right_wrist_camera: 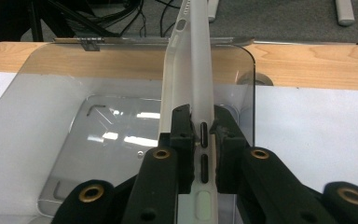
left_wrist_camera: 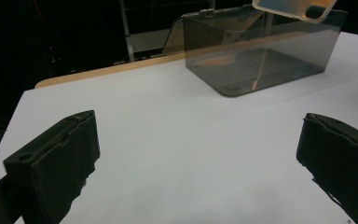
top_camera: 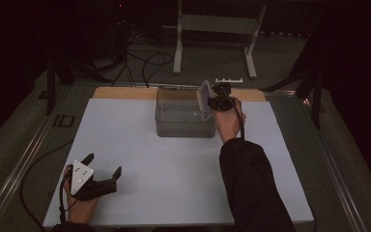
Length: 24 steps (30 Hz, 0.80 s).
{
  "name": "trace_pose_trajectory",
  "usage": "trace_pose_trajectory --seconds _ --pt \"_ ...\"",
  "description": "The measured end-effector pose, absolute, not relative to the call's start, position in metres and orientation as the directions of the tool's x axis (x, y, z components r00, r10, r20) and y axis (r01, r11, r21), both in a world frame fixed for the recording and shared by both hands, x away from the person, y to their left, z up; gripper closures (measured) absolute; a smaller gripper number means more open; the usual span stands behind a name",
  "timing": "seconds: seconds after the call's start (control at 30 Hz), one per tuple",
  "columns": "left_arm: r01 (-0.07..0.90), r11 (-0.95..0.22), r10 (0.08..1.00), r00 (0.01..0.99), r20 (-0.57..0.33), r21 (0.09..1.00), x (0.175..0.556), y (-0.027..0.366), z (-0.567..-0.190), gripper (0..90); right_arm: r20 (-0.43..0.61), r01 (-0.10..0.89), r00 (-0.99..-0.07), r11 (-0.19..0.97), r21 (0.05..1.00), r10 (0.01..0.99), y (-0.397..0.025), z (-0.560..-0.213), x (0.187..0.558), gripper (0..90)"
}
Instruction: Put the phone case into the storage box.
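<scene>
A clear, smoky plastic box (top_camera: 182, 116) stands open-topped at the far middle of the white table. My right gripper (top_camera: 218, 102) is shut on a translucent white phone case (top_camera: 205, 98), held on edge over the box's right side. In the right gripper view the phone case (right_wrist_camera: 192, 70) runs up between the black fingertips (right_wrist_camera: 182, 128), with the box (right_wrist_camera: 98, 135) below it. My left gripper (top_camera: 102, 165) rests open near the table's front left corner, nothing between its jaws. From the left gripper view the box (left_wrist_camera: 261, 51) and the phone case (left_wrist_camera: 292, 7) show far off.
A white sheet (top_camera: 174, 169) covers the table, with a wooden strip (top_camera: 125, 93) along the far edge. Beyond it a white metal stand (top_camera: 217, 29) and black cables (top_camera: 145, 63) lie on the floor. A person's dark sleeve (top_camera: 251, 188) crosses the right front.
</scene>
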<state>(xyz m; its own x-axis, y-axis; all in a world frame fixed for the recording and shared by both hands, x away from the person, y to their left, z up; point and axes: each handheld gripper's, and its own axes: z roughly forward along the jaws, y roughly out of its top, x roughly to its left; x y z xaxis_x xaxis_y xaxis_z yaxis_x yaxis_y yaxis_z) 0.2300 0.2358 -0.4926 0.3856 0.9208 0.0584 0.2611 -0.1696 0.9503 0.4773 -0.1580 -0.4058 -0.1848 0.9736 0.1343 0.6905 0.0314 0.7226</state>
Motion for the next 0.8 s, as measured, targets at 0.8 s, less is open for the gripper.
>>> trace_pose_trajectory --seconds 0.8 --pt "0.259 -0.169 0.921 0.386 0.058 0.951 0.23 0.236 -0.493 0.3 0.107 0.716 -0.146 0.031 0.698 0.984 -0.161 -0.418 0.478 81.7"
